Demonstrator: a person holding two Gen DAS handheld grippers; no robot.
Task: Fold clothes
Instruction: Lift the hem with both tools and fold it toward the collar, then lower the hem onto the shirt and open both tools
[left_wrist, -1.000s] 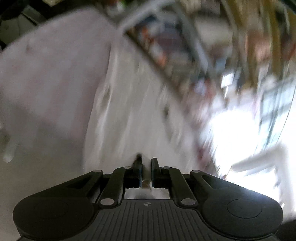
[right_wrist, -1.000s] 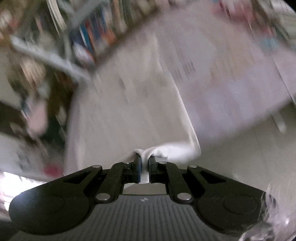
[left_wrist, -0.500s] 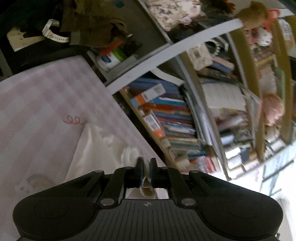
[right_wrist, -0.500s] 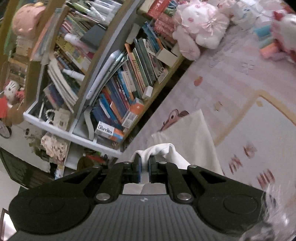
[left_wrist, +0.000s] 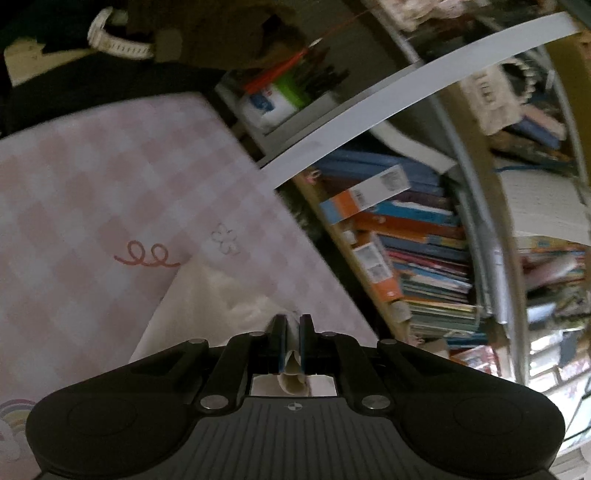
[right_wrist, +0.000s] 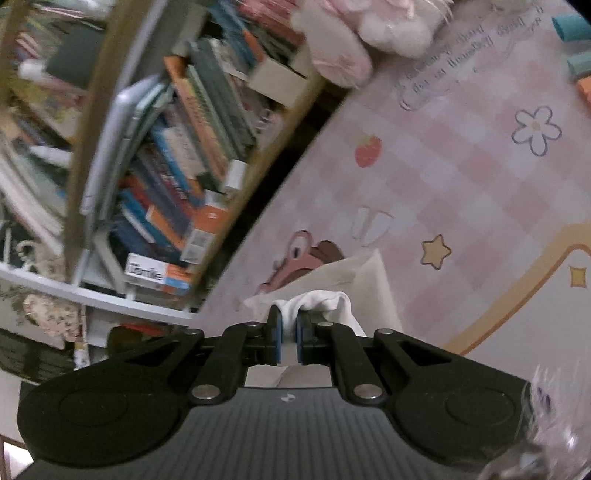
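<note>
The left claw (left_wrist: 292, 325) covers the near part of the white cloth (left_wrist: 207, 295), so the pinched bit is hidden. Book (right_wrist: 192, 155) spines on the shelf are too blurred to read. A plush toy (right_wrist: 369, 33) is cut off at the top edge.

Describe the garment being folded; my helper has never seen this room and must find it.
Start at the pink checked mat beside the crowded bookshelf. Near the mat's shelf-side edge lies the white garment, pinched by the left gripper and the right gripper. It is the only plain, unprinted cloth there, half covering a brown cartoon animal.
</note>
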